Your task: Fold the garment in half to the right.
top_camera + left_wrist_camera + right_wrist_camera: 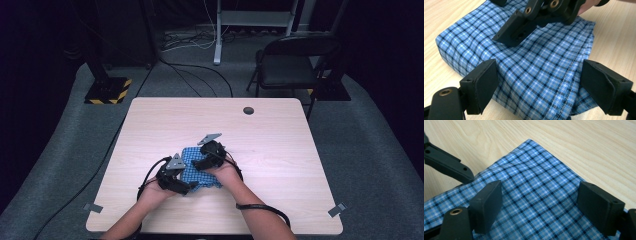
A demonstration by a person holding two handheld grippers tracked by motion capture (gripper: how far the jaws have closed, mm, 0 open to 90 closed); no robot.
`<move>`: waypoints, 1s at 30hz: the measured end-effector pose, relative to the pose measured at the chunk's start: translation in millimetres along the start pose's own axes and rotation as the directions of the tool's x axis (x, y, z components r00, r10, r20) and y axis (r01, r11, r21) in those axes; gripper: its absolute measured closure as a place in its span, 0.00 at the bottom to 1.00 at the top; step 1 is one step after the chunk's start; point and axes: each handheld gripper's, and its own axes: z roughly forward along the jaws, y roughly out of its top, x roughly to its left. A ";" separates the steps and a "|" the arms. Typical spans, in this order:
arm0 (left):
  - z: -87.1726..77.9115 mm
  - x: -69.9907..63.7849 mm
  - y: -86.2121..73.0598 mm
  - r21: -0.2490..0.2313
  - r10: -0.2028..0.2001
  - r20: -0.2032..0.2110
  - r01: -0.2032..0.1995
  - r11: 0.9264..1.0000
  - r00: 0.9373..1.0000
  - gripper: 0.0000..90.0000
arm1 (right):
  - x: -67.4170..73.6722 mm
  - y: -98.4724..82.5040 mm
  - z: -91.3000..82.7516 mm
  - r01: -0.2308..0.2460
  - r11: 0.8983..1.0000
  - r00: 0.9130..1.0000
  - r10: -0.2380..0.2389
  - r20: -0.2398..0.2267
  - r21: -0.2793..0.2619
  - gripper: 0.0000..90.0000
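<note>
High view: the left tongs [186,186] sit at the near left edge of a folded blue check cloth [194,171], which lies on the table [150,130] slightly ahead of the near edge and close to the middle. A black cable loops from these tongs back past the left hand [156,192]. The right tongs [197,164] rest over the cloth's far right part, with the right hand [225,172] behind them. Both bear a grey three-cornered plate on top. Beyond the table stand a black chair [290,62] and a floor base with yellow and black stripes [107,91].

Left gripper view: the left tongs [539,85] stand wide apart, their jaws either side of the cloth's [531,70] folded stack near its edge, with nothing clamped. The cloth lies flat, its folded corner at the left. The right tongs [510,37] hang above the cloth's upper part, their tip just over the fabric.

Right gripper view: the right tongs [539,205] are likewise wide apart above the cloth [531,187], gripping nothing. One cloth corner points toward bare table [586,145].
</note>
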 end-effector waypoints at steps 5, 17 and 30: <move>-3.3 2.7 0.5 -0.024 -0.020 0.024 0.020 1.000 1.000 0.17 | -2.2 -0.8 4.7 -0.008 1.000 1.000 0.008 -0.009 0.014 0.21; 0.5 1.7 -1.2 -0.021 -0.026 0.053 0.027 0.999 0.998 0.16 | -13.9 5.2 -1.0 -0.016 1.000 0.999 0.016 0.050 -0.001 0.24; -0.7 1.4 -0.8 -0.028 -0.022 0.050 0.023 0.999 0.999 0.17 | -21.3 4.7 12.7 -0.051 0.999 0.996 0.051 0.076 -0.004 0.24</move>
